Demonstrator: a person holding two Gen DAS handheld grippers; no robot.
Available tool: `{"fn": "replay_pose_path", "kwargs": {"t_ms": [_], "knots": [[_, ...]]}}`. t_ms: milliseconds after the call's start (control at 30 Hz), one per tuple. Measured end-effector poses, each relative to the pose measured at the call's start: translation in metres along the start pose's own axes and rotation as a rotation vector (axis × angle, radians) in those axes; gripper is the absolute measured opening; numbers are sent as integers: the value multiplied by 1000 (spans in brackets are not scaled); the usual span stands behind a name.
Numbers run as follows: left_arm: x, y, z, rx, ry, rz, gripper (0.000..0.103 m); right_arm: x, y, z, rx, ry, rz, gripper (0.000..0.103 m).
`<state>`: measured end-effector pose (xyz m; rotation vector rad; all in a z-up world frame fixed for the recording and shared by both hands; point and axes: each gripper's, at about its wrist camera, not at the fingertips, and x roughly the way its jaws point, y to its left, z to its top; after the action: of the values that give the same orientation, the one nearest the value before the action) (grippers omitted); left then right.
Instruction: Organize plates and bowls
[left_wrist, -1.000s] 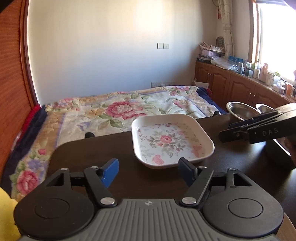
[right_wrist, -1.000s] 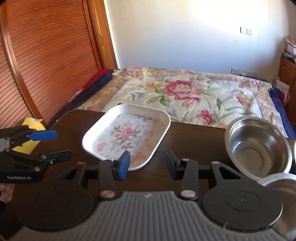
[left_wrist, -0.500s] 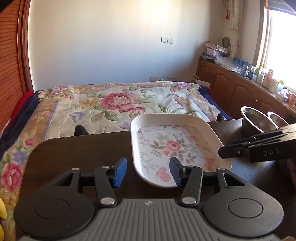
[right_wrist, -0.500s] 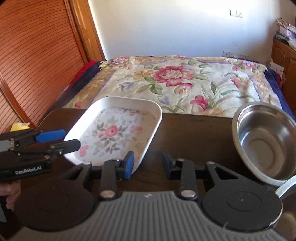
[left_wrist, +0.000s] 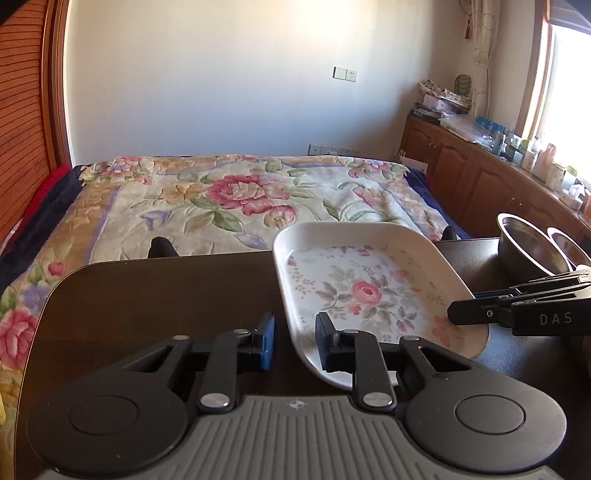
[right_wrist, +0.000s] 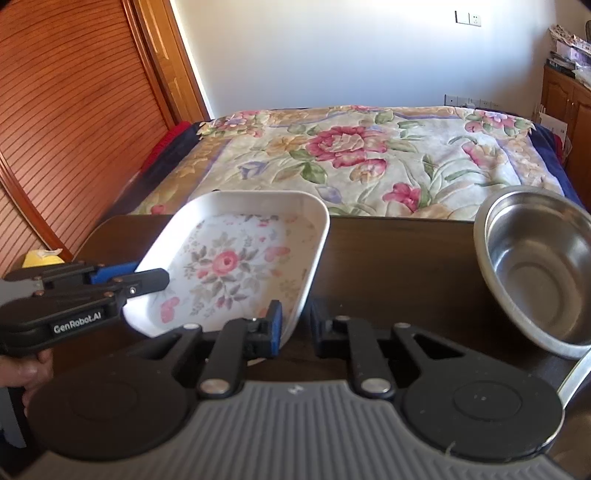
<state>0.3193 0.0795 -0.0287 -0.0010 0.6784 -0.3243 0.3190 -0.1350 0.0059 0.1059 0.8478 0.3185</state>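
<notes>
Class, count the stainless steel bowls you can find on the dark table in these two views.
2. The nearer steel bowl stands at the table's right end, right of the floral tray; the second steel bowl sits just beyond it, partly hidden. More may lie out of view.

Bright window daylight, sharp, fisheye-bent edges.

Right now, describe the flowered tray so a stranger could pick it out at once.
Find the dark table at the foot of the floral bed. On its left half lies the tray, with a steel bowl to its right. The tray is the only white, rectangular dish with rounded corners and a pink rose printed inside; the bowl is round, bare metal.
</notes>
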Motion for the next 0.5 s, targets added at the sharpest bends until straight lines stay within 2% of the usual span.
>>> {"fn": "replay_pose_path", "kwargs": {"t_ms": [133,500], "knots": [[-3,0,-1,-6,8,-13,13,-1,0,-2,7,-3,9,13],[-20,-3,-6,-10,9,4,13,-10,1,-6,-23,-10,28,13]]}}
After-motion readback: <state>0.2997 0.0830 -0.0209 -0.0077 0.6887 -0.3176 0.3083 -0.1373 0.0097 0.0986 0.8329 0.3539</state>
